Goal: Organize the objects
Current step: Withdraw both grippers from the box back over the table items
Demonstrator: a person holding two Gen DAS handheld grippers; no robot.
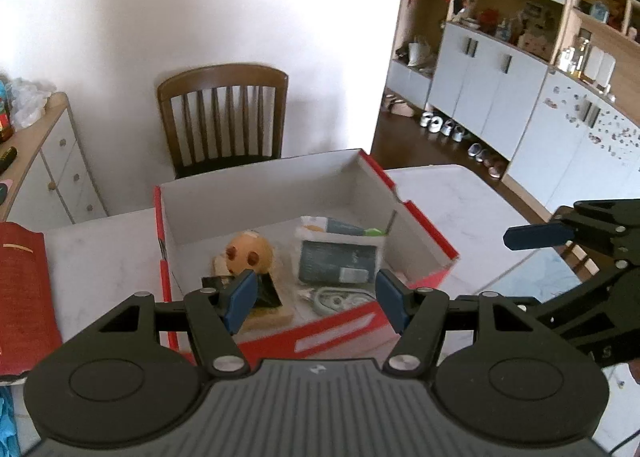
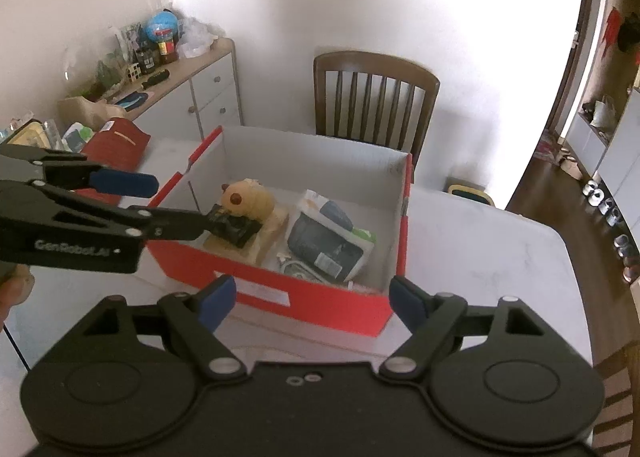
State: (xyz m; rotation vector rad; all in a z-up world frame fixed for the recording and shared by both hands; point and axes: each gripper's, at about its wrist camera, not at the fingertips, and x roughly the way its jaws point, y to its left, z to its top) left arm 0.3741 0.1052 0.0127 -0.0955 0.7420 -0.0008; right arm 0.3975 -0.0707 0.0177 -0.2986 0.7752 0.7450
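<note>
A red cardboard box (image 1: 424, 280) with a white inside stands on the white table; it also shows in the right wrist view (image 2: 320, 299). In it lie a tan plush toy (image 1: 249, 253) on a beige block, a small black object (image 1: 266, 289), a dark grey packet (image 1: 339, 260) and a grey cable (image 1: 332, 300). My left gripper (image 1: 316, 299) is open and empty, just above the box's near wall. My right gripper (image 2: 310, 299) is open and empty in front of the box; it shows at the right of the left wrist view (image 1: 536, 236).
A red book (image 1: 22, 297) lies on the table left of the box. A wooden chair (image 1: 222, 117) stands behind the table. A sideboard (image 2: 192, 97) with bottles and clutter is at the far left. Cabinets and shoes (image 1: 444, 127) line the right.
</note>
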